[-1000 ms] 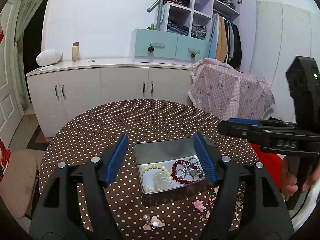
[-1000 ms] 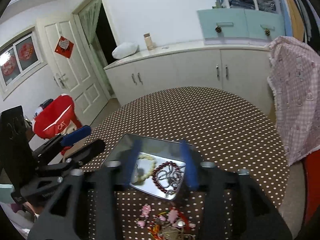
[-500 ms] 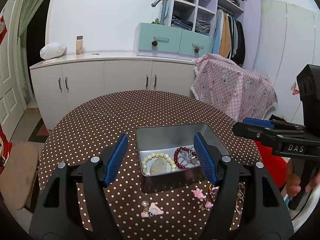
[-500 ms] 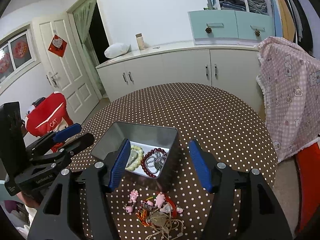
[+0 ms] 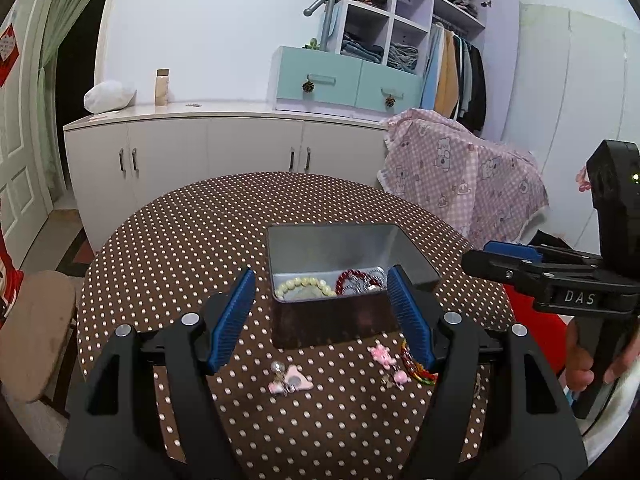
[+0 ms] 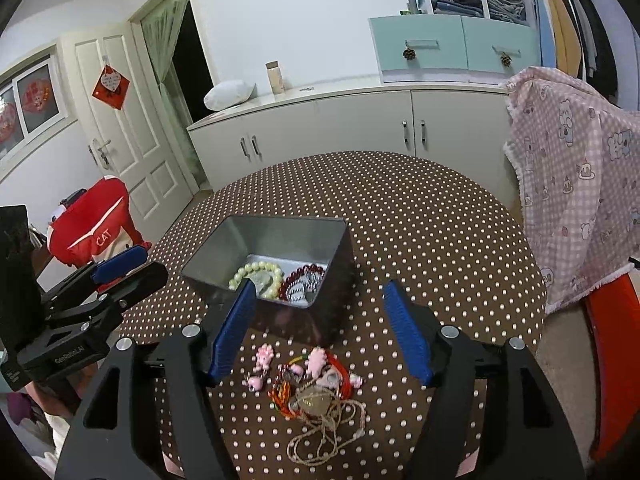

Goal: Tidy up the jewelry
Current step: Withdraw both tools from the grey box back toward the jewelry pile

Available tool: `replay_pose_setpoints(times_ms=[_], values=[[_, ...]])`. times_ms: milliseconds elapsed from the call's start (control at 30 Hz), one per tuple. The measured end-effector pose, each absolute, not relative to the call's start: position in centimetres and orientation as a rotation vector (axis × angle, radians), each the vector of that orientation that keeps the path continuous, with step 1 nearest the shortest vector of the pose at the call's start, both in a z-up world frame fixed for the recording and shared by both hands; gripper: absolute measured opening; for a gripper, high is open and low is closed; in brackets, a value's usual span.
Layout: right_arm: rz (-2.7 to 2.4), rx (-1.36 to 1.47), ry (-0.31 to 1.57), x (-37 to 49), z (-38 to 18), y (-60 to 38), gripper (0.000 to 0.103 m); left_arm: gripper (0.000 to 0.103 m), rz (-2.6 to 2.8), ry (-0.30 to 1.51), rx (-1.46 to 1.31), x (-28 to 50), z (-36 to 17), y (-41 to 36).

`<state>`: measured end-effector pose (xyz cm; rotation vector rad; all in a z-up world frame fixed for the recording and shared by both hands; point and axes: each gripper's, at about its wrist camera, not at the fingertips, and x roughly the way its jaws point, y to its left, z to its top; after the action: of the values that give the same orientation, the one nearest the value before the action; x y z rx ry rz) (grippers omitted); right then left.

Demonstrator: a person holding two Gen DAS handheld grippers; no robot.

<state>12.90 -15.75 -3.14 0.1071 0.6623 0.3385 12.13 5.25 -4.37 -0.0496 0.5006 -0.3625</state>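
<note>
The left gripper [image 5: 320, 312] is apart and empty, the metal tin [image 5: 344, 240] at its twelve o'clock. The right gripper [image 6: 316, 332] is opening, empty, above the jewelry pile [image 6: 316, 384] at six o'clock of the tin.

A round table [image 5: 180, 240] covered in a brown polka-dot cloth is set before a long white sideboard [image 5: 208, 148] along a white wall [image 5: 208, 20]. Teal drawers [image 5: 344, 86] and open white shelves [image 5: 384, 24] are placed at the sideboard's right end, with hanging clothes [image 5: 460, 76] beside them. A white panelled door [image 6: 124, 140] and a dark doorway [image 6: 192, 60] are seen at left.
</note>
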Motion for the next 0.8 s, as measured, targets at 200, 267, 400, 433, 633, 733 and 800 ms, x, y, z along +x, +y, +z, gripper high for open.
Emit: replay_pose_setpoints(times_ms=[200,267,400,433,633,733,800], values=[[0.338,0.113,0.665,11.4,-3.9,-16.2,0.064,0.068,-0.393,0.506,-0.051,10.5,-5.1,4.5],[0.339,0.115,0.665,10.8,-4.1,-16.3,0.064,0.068,-0.407,0.511,-0.052,10.1,-5.4,4.2],[0.347,0.121,0.670,10.2,-4.6,-16.5,0.064,0.068,-0.447,0.554,-0.048,9.7,-6.3,3.1],[0.350,0.121,0.672,10.1,-4.8,-16.6,0.065,0.068,-0.450,0.561,-0.043,9.6,-6.6,2.8],[0.350,0.125,0.689,9.3,-6.1,-16.8,0.066,0.067,-0.468,0.587,-0.026,9.1,-8.0,1.5],[0.350,0.131,0.703,9.2,-6.8,-17.0,0.066,0.067,-0.477,0.592,-0.008,8.9,-8.5,1.0],[0.351,0.143,0.714,9.3,-7.2,-17.1,0.066,0.067,-0.486,0.607,0.003,8.9,-8.8,0.6]])
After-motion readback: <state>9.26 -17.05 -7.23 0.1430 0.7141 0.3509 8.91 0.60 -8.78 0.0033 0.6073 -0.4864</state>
